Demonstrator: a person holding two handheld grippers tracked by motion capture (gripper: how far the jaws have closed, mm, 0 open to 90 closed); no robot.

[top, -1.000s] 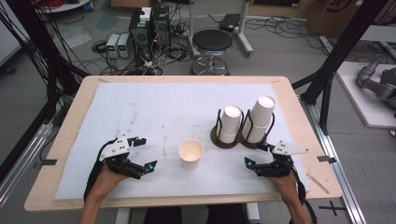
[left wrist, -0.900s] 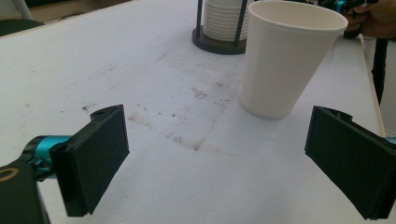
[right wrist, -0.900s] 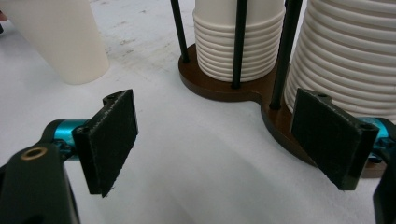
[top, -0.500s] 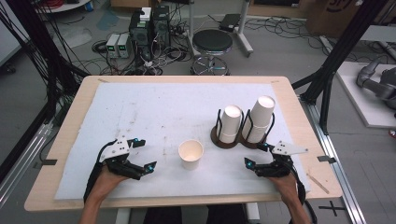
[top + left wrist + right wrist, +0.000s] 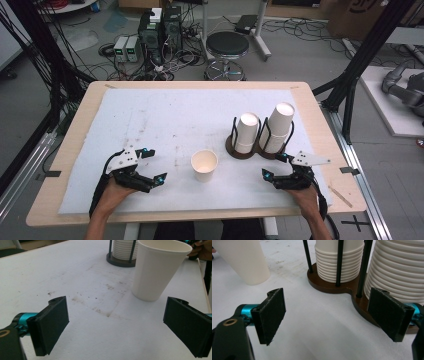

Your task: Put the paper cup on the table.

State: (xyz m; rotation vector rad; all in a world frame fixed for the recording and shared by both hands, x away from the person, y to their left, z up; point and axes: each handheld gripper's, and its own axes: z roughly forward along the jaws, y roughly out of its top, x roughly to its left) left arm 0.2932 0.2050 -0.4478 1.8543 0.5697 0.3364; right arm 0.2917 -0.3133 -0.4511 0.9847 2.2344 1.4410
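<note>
The single paper cup (image 5: 204,165) stands upright on the bench (image 5: 165,115), just in front of the cup rack (image 5: 252,147), between the two grippers. The left gripper (image 5: 150,167) and right gripper (image 5: 275,166) both rest with fingers spread wide, holding nothing. To grasp well, close gently on the cup's mid-wall, since thin paper likely crushes easily. The cup is plain white, tapered, empty.

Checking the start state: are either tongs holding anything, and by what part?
Nothing is held. The left tongs and right tongs are open on the table, apart from the cup.
</note>
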